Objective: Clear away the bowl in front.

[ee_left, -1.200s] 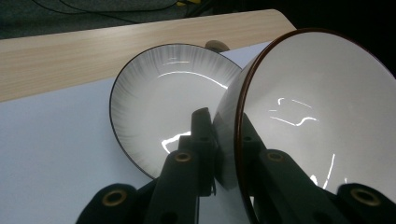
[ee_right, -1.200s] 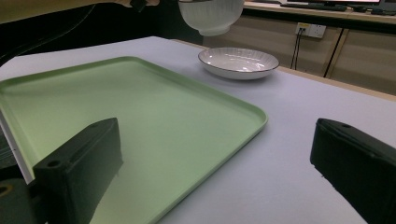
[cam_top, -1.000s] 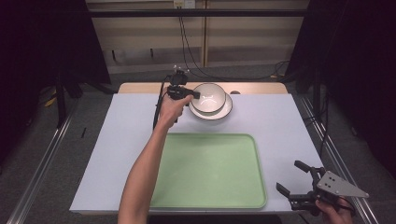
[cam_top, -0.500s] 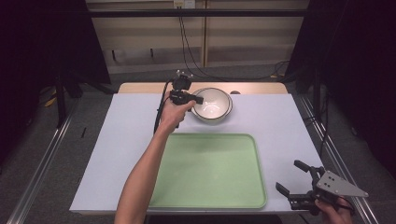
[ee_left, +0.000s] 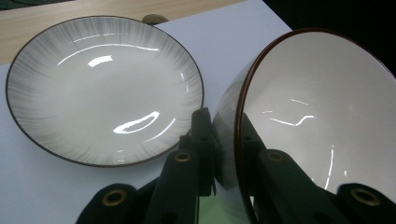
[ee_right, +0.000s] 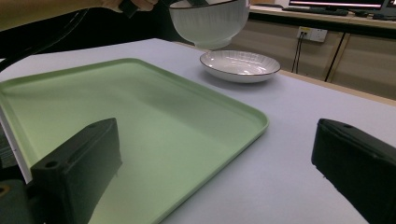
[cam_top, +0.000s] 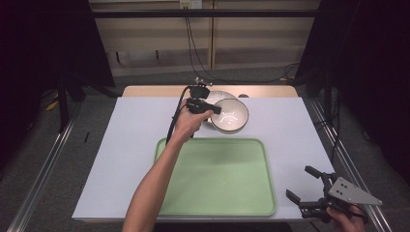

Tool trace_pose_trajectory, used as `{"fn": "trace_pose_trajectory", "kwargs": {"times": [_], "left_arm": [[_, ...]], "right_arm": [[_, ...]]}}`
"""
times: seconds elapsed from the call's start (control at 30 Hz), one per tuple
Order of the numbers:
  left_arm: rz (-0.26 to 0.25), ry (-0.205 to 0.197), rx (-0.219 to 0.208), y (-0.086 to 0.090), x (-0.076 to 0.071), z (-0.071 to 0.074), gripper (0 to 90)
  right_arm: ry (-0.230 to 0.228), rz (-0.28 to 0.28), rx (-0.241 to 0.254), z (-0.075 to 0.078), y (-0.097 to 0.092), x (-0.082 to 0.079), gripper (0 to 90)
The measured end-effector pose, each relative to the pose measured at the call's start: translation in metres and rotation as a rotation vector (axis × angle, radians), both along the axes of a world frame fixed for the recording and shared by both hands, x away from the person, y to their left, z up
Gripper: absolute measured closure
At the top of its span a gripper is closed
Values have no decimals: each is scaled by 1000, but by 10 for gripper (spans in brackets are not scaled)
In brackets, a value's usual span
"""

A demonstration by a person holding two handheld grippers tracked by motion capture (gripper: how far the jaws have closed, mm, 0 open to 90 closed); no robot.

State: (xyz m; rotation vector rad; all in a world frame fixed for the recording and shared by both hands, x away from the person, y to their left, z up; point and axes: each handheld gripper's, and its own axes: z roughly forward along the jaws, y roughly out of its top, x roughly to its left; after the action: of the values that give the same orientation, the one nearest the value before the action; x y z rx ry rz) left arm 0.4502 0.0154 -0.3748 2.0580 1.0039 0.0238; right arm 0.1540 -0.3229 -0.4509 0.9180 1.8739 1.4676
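My left gripper (cam_top: 213, 109) is shut on the rim of a white bowl with a dark edge (cam_top: 231, 116), one jaw inside and one outside. In the left gripper view the bowl (ee_left: 322, 121) hangs tilted in the gripper (ee_left: 225, 127), off the table. A ribbed white plate (ee_left: 102, 88) lies on the table beside it, also seen as a sliver of plate (cam_top: 220, 95) behind the bowl. In the right gripper view the bowl (ee_right: 210, 21) hovers above the plate (ee_right: 240, 63). My right gripper (cam_top: 300, 183) rests open at the table's near right corner, holding nothing.
A pale green tray (cam_top: 215, 183) lies on the near middle of the light sheet (cam_top: 121, 145) that covers the table; in the right gripper view the tray (ee_right: 116, 107) lies just ahead of the open right gripper (ee_right: 215, 156). A cable trails from the left gripper along the forearm.
The left gripper has lifted the bowl off the plate and carried it right and toward the tray, uncovering the plate. The right gripper has stayed put.
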Motion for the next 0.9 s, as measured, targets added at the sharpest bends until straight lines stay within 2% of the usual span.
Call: {"fn": "trace_pose_trajectory", "kwargs": {"times": [0.3, 0.47, 0.53, 0.63, 0.67, 0.73, 0.77, 0.83, 0.9], "left_arm": [[-30, 13, 2, -14, -8, 0, 827], [-65, 33, -21, -30, -12, -5, 827], [-71, 23, 3, -36, -14, -6, 827], [-94, 33, 25, -41, -14, -7, 827], [-86, 35, 28, -43, -15, -8, 826], [-103, 44, 32, -48, -15, -11, 826], [-124, 39, 67, -52, -16, -14, 826], [-128, 39, 73, -54, -16, -16, 826], [-142, 57, 69, -59, -18, -20, 827]], "right_arm": [[2, 7, -6, 0, 1, 0, 10], [4, -1, -5, 0, 1, 0, 10], [1, 7, -7, 0, 1, 0, 9], [2, -1, 1, 0, 0, 0, 9], [1, 0, 0, 0, 0, 0, 9], [3, 1, -16, -1, 0, 1, 9], [8, 4, -7, -1, 1, 1, 9], [7, 4, -9, -1, 2, 1, 9], [-2, 11, -12, -1, 1, 1, 6]]}}
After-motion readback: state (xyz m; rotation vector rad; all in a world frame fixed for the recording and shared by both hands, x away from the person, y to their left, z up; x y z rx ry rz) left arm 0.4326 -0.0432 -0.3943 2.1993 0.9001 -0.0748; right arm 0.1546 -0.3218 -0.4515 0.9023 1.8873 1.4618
